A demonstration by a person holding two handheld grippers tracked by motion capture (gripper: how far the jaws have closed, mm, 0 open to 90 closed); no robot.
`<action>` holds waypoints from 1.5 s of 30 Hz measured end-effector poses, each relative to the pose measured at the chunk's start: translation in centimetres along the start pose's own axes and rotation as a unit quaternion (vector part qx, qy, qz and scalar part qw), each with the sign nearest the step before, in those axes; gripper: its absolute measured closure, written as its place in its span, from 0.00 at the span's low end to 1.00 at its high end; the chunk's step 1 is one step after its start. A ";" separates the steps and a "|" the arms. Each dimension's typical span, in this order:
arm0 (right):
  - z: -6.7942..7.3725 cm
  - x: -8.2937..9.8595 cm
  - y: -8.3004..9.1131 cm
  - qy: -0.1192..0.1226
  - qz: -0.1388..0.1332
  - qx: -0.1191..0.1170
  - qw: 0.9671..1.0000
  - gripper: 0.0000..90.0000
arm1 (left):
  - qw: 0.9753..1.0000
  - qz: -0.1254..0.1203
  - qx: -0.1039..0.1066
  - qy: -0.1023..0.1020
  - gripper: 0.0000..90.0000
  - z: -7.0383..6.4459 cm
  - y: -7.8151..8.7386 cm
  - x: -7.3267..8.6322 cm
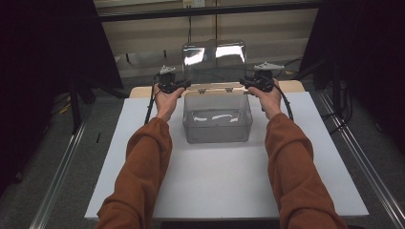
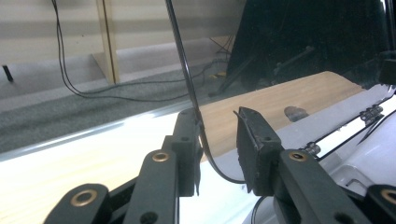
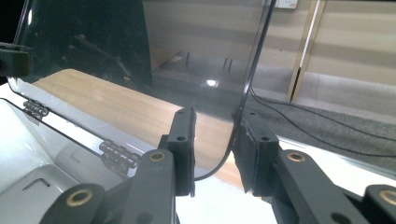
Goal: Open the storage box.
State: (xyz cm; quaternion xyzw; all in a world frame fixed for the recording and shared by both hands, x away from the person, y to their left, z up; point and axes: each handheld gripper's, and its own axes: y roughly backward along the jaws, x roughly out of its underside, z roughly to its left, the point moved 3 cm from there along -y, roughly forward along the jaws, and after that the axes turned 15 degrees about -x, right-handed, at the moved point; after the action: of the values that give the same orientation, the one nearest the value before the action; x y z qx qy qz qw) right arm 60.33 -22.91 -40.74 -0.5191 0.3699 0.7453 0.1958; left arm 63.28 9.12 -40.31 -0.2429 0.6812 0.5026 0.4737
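Lid [image 1: 214, 59] of a clear plastic box [image 1: 217, 117], raised upright on its rear hinges [image 3: 120, 155], is flanked by the left gripper [image 1: 184, 84] at its left edge and the right gripper [image 1: 244, 82] at its right edge; each edge passes between that gripper's parted jaws, against one jaw and clear of the other. Box is see-through, rectangular, set toward the far side of a white table [image 1: 219, 186]. Wooden board [image 2: 280, 100] and floor cables [image 2: 65, 70] are seen beyond.

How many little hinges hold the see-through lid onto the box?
2. Both hinges sit on the back rim of the clear box, under the raised lid: one toward the left, one toward the right, with a gap between them.
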 end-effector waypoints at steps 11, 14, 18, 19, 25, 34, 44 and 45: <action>-0.1 -0.5 -0.1 -0.025 0.023 0.003 0.999 0.76 | 0.999 0.033 0.006 0.010 0.75 0.1 -0.3 -0.4; -0.1 -0.7 -0.2 -0.030 0.033 0.005 0.999 0.76 | 0.999 0.039 0.010 0.015 0.74 0.1 -0.4 -0.4; -0.1 -0.8 -0.4 -0.041 0.037 0.011 0.998 0.76 | 0.998 0.047 0.014 0.029 0.74 0.2 -0.6 -0.4; -0.1 -0.8 -0.4 -0.046 0.036 0.012 0.998 0.76 | 0.998 0.049 0.014 0.028 0.74 0.3 -0.6 -0.4; -0.1 -0.9 -0.5 -0.055 0.039 0.014 0.998 0.75 | 0.998 0.054 0.008 0.018 0.71 0.0 -0.8 -0.4; -0.4 -0.6 -0.8 -0.064 0.038 0.010 0.997 0.72 | 0.998 0.064 0.009 0.021 0.64 -0.2 -1.1 -0.3; -0.2 -0.3 -1.2 -0.077 0.034 0.015 0.996 0.66 | 0.997 0.069 0.008 0.023 0.59 -0.3 -1.3 -0.1; -0.2 -0.3 -1.2 -0.078 0.034 0.016 0.996 0.66 | 0.997 0.068 0.009 0.025 0.59 -0.3 -1.4 -0.1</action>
State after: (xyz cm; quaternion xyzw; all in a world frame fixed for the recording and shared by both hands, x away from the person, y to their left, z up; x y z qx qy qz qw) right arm 61.37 -22.25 -40.95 -0.4430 0.3833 0.7836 0.2069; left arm 64.29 8.30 -40.84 -0.2044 0.7123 0.5209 0.4237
